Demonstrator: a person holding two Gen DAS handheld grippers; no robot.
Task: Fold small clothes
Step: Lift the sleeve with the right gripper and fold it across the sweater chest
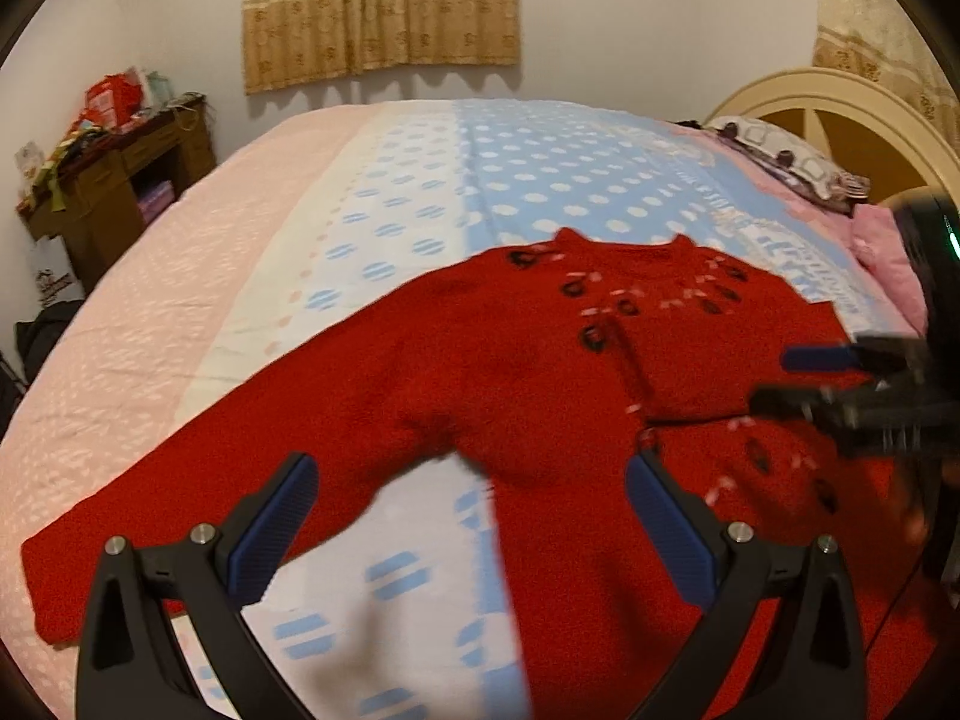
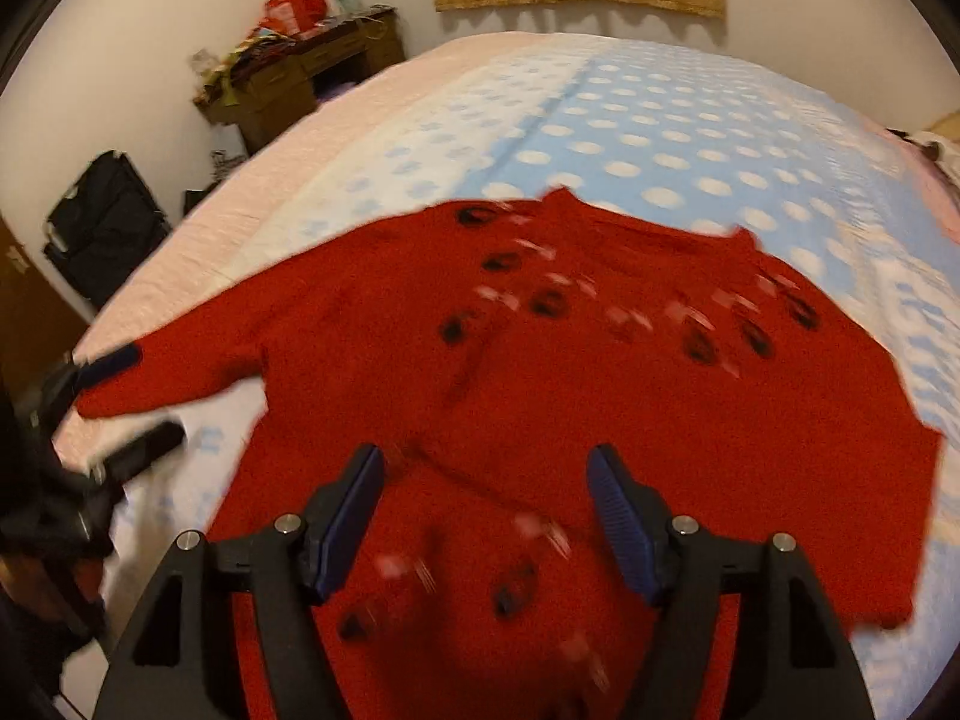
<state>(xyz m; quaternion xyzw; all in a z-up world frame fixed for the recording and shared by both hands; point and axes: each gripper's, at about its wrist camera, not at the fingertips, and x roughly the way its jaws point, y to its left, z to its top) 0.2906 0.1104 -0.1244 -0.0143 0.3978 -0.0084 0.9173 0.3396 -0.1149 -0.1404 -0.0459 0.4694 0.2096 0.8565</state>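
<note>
Red sweater (image 1: 528, 372): fuzzy, thick-piled knit, crew neck, with black oval motifs and pale pink dashes ringing the yoke. It lies on the bed, collar toward the far wall. One long sleeve runs straight out to the left edge of the left wrist view, ending in a blunt square cuff. The other sleeve is folded over the body, patterned face up, with a diagonal fold edge near the lower hem.

Bedspread (image 1: 420, 180): smooth woven cotton in lengthwise bands, pale pink with a fine fleck, then cream with blue striped ovals, then sky blue with white dots. Light creasing.

Left gripper (image 1: 474, 516): black moulded plastic arms with silver bolt heads, and ribbed dark-blue rubber pads (image 1: 282, 528). Jaws spread wide and gripping nothing. It hangs above the sweater's underarm, with bare bedspread between the fingers.

Right gripper (image 2: 486, 516): same build. Jaws stand fairly wide apart over the folded sleeve and lower body of the sweater, and the pads do not press on the cloth. The view is motion-blurred.

Curtain (image 1: 378, 6): tan fabric with a floral band and a scalloped lower hem, on a plain white wall.

Wooden desk (image 1: 120, 180): dark brown, boxy, with a cluttered top holding red and green packages.

Headboard (image 1: 840, 114): cream, arched, with spoke-like cut-outs.

Pillow (image 1: 792, 162): patterned in grey and white, lying beside a pink quilted cover (image 1: 888, 258).

Black bag (image 2: 102, 228): soft, slumped against the wall.
</note>
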